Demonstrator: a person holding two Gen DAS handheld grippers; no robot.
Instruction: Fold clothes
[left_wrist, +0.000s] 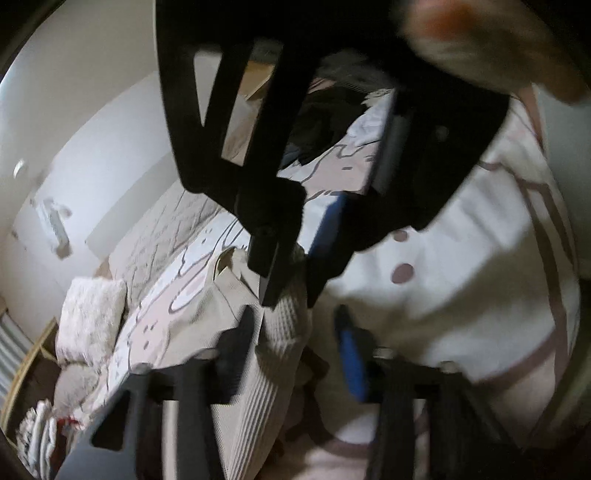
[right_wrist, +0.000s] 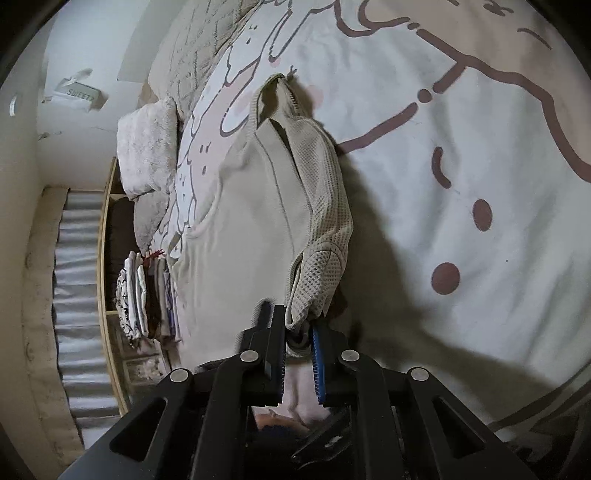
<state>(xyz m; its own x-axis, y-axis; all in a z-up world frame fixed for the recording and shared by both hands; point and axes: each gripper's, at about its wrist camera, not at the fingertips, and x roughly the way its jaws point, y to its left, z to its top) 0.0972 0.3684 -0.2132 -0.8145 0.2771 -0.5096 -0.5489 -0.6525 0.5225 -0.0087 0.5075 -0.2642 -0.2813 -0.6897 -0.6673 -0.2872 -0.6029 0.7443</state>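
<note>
Gripping the beige waffle-knit garment (right_wrist: 258, 206) by a bunched corner, the right gripper (right_wrist: 298, 345) sits at the lower middle of its own view with the jaws drawn close on the fabric, the blue pad (right_wrist: 317, 365) pressing one side of the wad. From that pinch the knit runs up the frame in a narrow ridge, while the smoother body of the garment lies flat on the bedspread (right_wrist: 461, 166), a white cover printed with brown cartoon outlines and dots.

In the left wrist view the left gripper (left_wrist: 291, 350) shows at the bottom with its jaws part way apart. Ribbed beige cloth lies between them, but blur keeps me from telling whether the pads press on it. The right gripper enters that view from the top, its tips down on the same fabric near the centre.

The main risk, as I judge it, is the small bite on the right: only an edge of the wad is caught, so a pull across the bed could let it slip and drop the fold. If the left side has no real hold, the garment would be dragged from one corner and twist instead of folding square. A stack of folded clothes (right_wrist: 147, 295) at the left edge of the right wrist view stands close to the hem and could be knocked.
</note>
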